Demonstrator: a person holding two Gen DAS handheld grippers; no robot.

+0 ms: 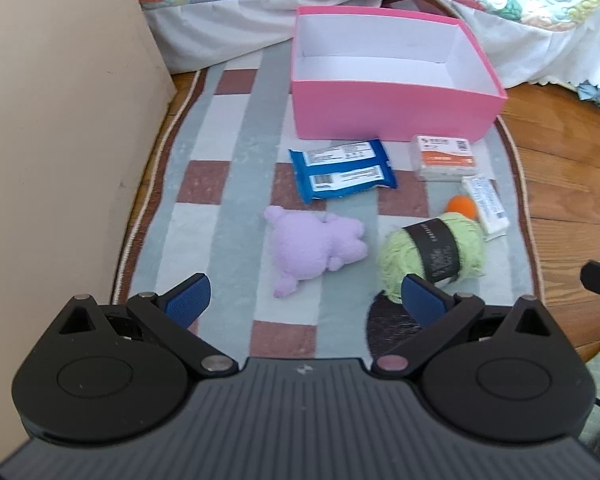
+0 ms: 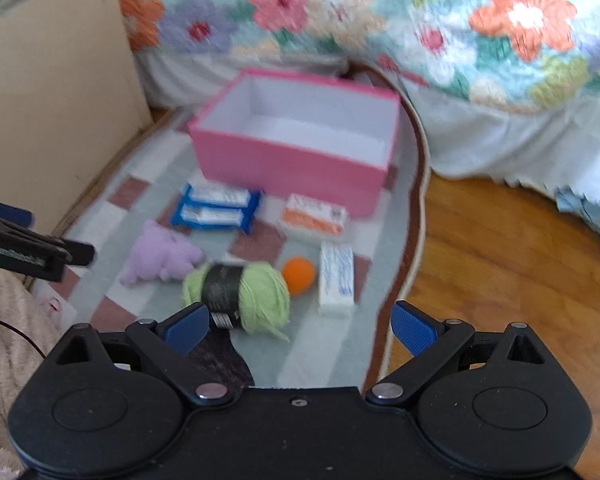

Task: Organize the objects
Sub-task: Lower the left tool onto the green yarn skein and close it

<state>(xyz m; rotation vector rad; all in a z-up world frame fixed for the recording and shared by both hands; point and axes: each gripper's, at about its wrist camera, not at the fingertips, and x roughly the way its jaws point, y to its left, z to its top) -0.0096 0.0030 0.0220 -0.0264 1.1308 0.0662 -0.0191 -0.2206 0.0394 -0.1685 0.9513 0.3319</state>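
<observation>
- The left gripper (image 1: 305, 298) is hovering with jaws spread and empty; the fuzzy purple plush toy (image 1: 314, 245) is lying just ahead, between them.
- The right gripper (image 2: 300, 327) is also holding its jaws wide apart, the green yarn ball (image 2: 238, 295) sitting by its left finger.
- The pink box (image 1: 392, 110) is standing open on the checked rug (image 1: 228, 216), with bare wooden floor (image 2: 500, 264) lying rightward.

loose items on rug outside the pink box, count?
6: blue packet, orange-white box, white box, orange ball, green yarn, purple plush. None visibly hidden.
</observation>
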